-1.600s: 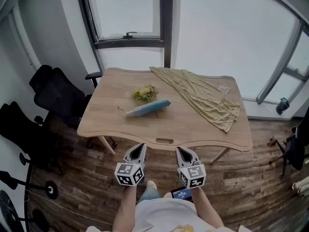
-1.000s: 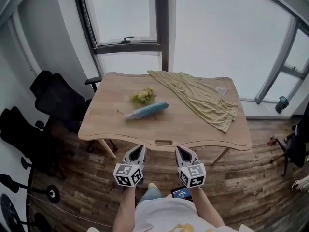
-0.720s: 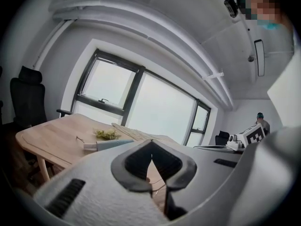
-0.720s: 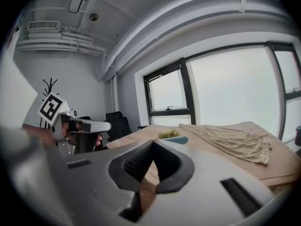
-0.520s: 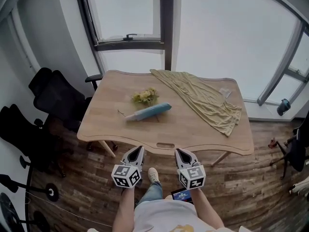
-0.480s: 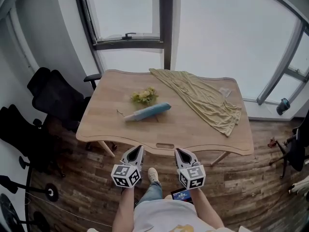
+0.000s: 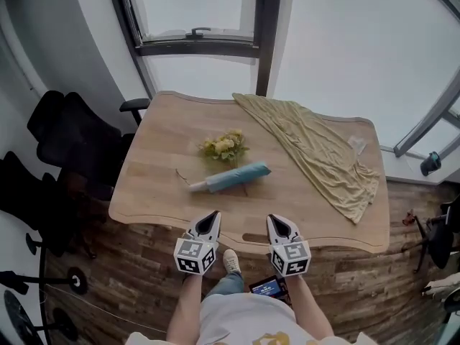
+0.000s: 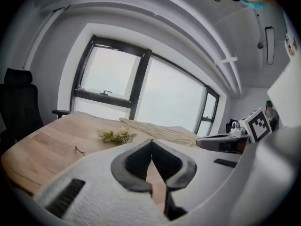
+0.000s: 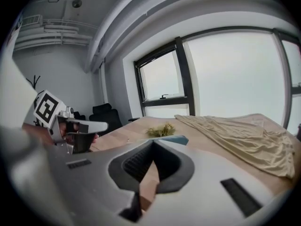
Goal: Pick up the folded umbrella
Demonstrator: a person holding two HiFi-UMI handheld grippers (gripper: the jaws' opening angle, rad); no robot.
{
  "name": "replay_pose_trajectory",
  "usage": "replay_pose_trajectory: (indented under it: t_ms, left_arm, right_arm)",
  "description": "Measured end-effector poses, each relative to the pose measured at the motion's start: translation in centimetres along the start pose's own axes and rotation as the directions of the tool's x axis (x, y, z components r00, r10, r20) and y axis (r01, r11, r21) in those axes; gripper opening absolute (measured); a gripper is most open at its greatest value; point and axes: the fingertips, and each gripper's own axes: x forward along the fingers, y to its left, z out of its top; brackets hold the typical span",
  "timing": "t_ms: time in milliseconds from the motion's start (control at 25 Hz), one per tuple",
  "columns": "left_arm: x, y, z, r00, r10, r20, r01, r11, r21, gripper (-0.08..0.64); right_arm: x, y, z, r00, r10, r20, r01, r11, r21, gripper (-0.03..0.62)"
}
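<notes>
Wooden table (image 7: 154, 167) bears folded umbrella (image 7: 241, 176), twelve o'clock from left gripper (image 7: 213, 215) and right gripper (image 7: 274, 219); fingers clenched, empty.

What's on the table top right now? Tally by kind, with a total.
Folded umbrella: 1
Flower bunch: 1
Cloth: 1
Total: 3
</notes>
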Motion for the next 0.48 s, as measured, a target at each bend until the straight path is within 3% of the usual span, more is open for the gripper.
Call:
replay_pose_trajectory:
  t_ms: [200, 480]
  left_arm:
    - [4.9, 3.6, 1.3, 0.999, -0.021, -0.029, 0.021, 1.000, 0.004, 0.020]
    - [10.3, 5.2, 2.8, 0.993, -0.105, -0.049, 0.106, 0.994, 0.013, 0.020]
  right_arm:
    - [4.7, -1.9, 1.4, 0.999, -0.028, -0.025, 0.028, 1.000, 0.000, 0.011]
    - [7.5, -5.4, 3.1, 0.992, -0.122, -0.021, 0.122, 0.992, 0.026, 0.011]
